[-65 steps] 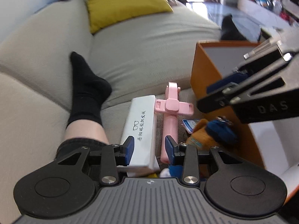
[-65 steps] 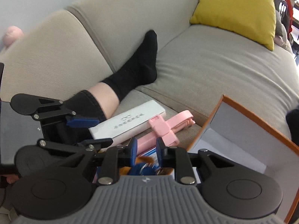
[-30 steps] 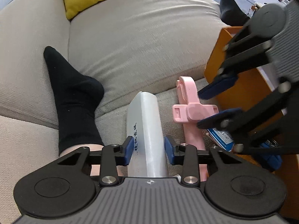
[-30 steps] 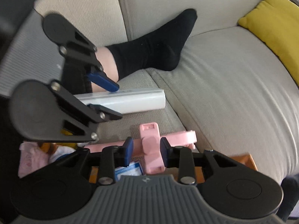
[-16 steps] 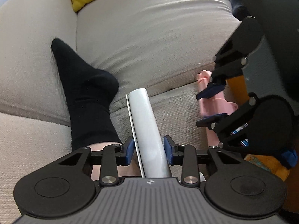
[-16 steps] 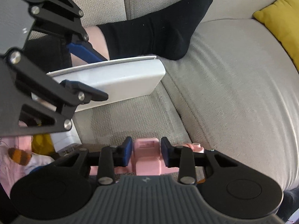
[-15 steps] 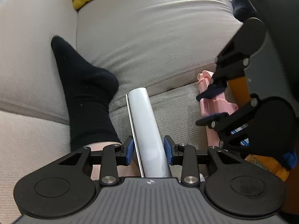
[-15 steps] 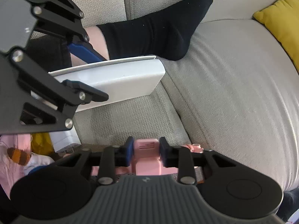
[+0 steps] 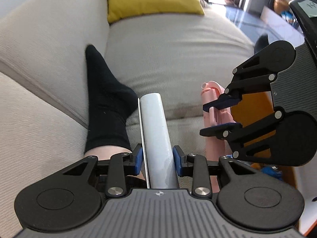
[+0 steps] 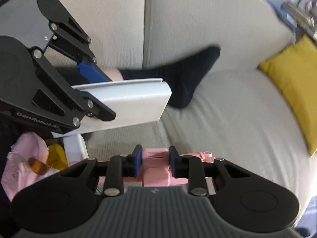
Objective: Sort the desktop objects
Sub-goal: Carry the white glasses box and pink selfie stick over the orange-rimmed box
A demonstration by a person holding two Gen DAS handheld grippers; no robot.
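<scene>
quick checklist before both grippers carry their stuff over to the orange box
1. Left gripper shut on white case: ok.
2. Right gripper shut on pink phone holder: ok.
3. Case lifted off the sofa: ok.
4. Holder fully lifted off the sofa: cannot tell.
5. Orange box has room inside: cannot tell, only an outer wall shows.
6. Foot in black sock out of the case's path: cannot tell, it lies close beside it.

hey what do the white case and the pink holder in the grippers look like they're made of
White case: probably hard plastic, possibly coated card; smooth faces with a soft sheen and rounded edges.
Pink holder: looks like moulded plastic, matte to satin, with crisp ribbed detail on its clamp.
Both keep their shape under the grip, so rigid.
</scene>
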